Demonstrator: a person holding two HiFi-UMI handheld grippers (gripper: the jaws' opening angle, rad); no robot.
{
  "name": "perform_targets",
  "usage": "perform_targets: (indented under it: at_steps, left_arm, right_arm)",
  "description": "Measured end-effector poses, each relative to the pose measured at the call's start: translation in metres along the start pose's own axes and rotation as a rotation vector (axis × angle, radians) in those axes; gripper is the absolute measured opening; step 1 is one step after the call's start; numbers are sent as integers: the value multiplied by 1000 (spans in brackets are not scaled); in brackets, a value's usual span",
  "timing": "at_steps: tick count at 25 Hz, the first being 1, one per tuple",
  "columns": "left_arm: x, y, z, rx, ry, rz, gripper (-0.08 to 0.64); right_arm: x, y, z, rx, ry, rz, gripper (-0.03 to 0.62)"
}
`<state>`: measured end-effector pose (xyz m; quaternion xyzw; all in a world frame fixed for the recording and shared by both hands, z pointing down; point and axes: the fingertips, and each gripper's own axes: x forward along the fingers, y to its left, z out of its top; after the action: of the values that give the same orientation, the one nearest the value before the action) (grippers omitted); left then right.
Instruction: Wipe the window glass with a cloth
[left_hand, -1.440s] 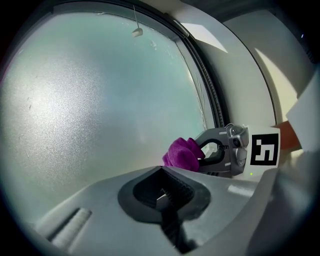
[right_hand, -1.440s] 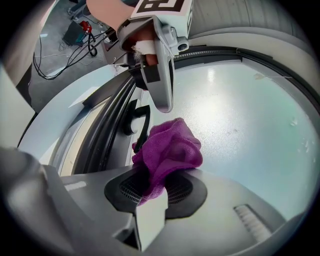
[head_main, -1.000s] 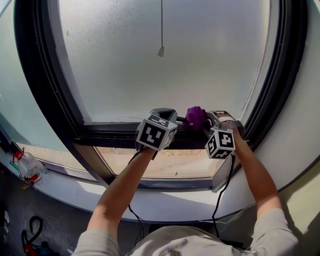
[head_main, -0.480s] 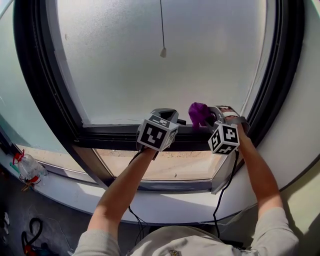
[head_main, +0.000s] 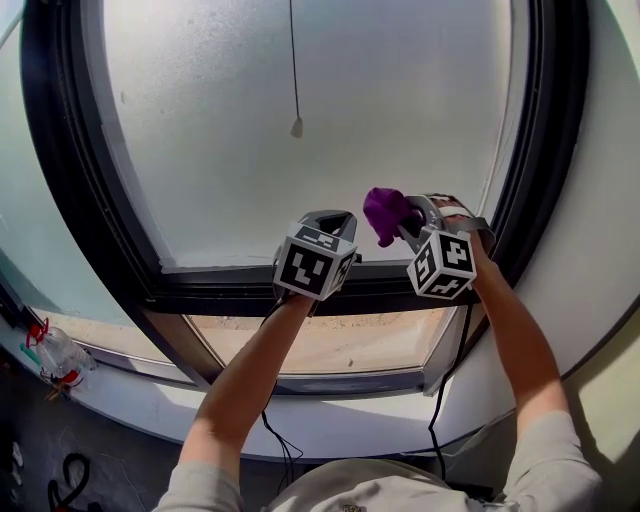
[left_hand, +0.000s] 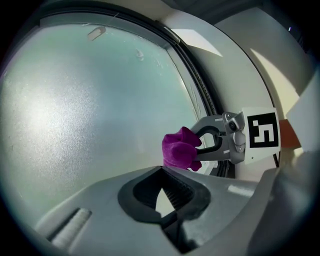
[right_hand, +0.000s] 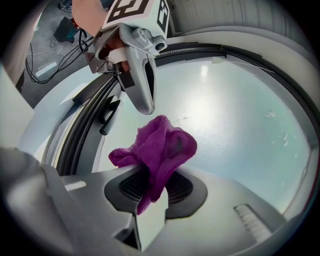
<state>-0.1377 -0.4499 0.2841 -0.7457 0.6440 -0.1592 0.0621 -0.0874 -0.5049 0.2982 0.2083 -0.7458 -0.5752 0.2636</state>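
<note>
The frosted window glass (head_main: 200, 120) fills the upper head view inside a black frame (head_main: 85, 190). A bunched purple cloth (head_main: 383, 212) is clamped in my right gripper (head_main: 405, 222), which holds it at the lower right of the pane, just above the bottom rail. In the right gripper view the cloth (right_hand: 157, 145) sticks up from the shut jaws of the right gripper (right_hand: 152, 187), close to the glass (right_hand: 235, 110). My left gripper (head_main: 335, 218) sits just left of it, shut and empty. The left gripper view shows its jaws (left_hand: 162, 192), with the cloth (left_hand: 179, 150) beyond.
A pull cord with a small weight (head_main: 297, 127) hangs in front of the glass, up and left of the grippers. Below the bottom rail lies a sunlit lower pane (head_main: 330, 340). A plastic bottle (head_main: 60, 355) stands on the sill at the lower left.
My right gripper has lifted the purple cloth from the bottom rail up onto the lower glass. The left gripper has stayed about where it was.
</note>
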Motion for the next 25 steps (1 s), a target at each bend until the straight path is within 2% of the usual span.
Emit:
perform_targets:
  at_steps: [9, 16, 22, 25]
  left_arm:
    - [-7, 11, 36, 20, -51, 30, 2]
    - [-17, 25, 64, 72, -88, 54, 2]
    - [-30, 26, 100, 124, -143, 62, 2]
    - [-37, 23, 122, 126, -179, 52, 2]
  right_arm:
    - [-9, -53, 20, -2, -38, -54, 109]
    - [-14, -97, 33, 7, -57, -118, 109]
    - [-22, -132, 41, -25, -49, -161, 109]
    - [-27, -150, 44, -24, -46, -175, 109]
